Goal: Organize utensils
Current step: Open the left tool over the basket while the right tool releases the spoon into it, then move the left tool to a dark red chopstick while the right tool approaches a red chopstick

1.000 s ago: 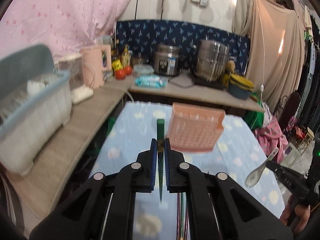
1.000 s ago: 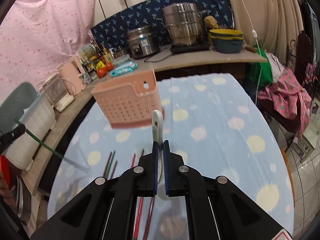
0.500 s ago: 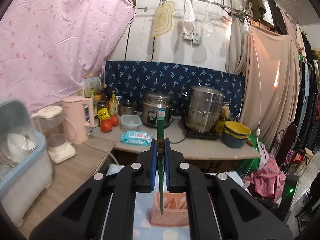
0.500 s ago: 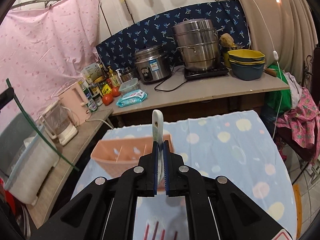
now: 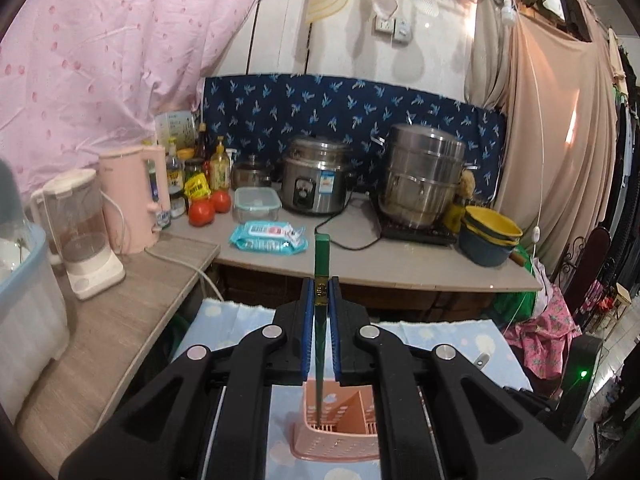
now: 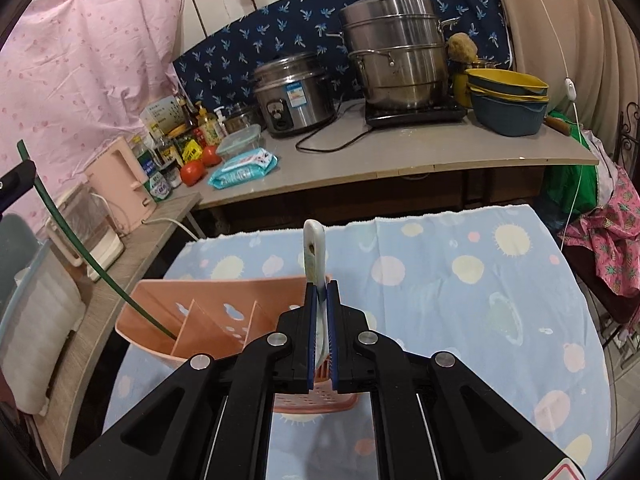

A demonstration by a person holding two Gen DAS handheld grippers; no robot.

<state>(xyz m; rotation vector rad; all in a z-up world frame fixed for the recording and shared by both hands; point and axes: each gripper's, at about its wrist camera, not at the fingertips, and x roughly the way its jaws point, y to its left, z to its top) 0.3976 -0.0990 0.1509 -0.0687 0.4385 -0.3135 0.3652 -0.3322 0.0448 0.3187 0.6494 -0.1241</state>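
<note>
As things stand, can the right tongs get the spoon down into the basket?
Probably yes. The right tongs, shut on the spoon, hang over the basket, whose top is open. The chopstick stands in the far left compartment, out of the way.

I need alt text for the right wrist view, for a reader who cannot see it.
The right gripper is shut on a white spoon above a pink divided utensil basket on a blue dotted tablecloth. At left, a green chopstick reaches into the basket's leftmost compartment; a cluttered kitchen counter lies behind.
</note>
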